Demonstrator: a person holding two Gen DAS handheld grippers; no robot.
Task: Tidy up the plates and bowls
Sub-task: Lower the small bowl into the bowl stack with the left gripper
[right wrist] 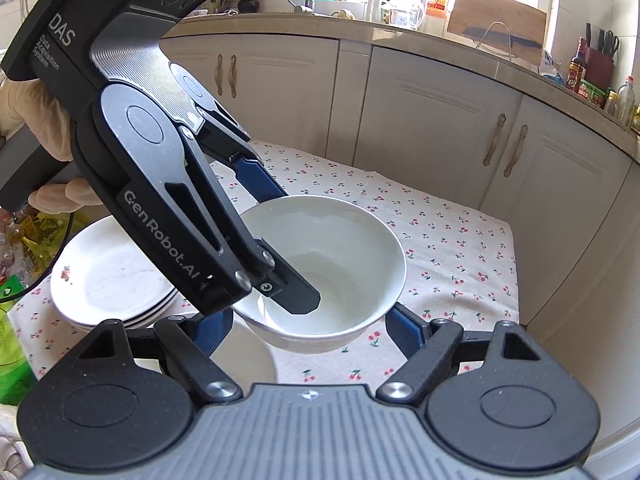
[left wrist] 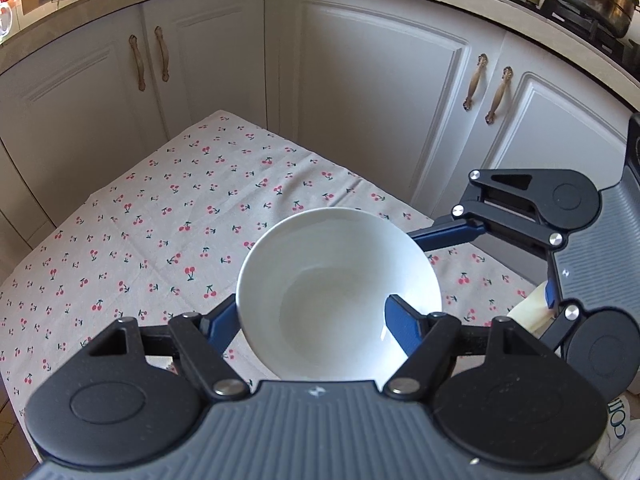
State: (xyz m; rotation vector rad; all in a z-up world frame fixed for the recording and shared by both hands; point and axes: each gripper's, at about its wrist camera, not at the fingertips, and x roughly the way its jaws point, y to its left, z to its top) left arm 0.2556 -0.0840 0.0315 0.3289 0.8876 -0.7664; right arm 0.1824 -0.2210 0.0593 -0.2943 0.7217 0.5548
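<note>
Left wrist view: the left gripper pinches the wall of a white bowl above the cherry-print cloth. Right wrist view: the right gripper, half open, sits under that bowl without gripping; stacked plates lie left.

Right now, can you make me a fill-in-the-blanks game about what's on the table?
The white bowl has nothing in it, so it is ___.
The tablecloth is printed with little red ___.
The left gripper pinches the bowl's rim with one finger outside and one ___.
The plates sit in a ___ on the tablecloth.
Missing words: empty; cherries; inside; stack.
</note>
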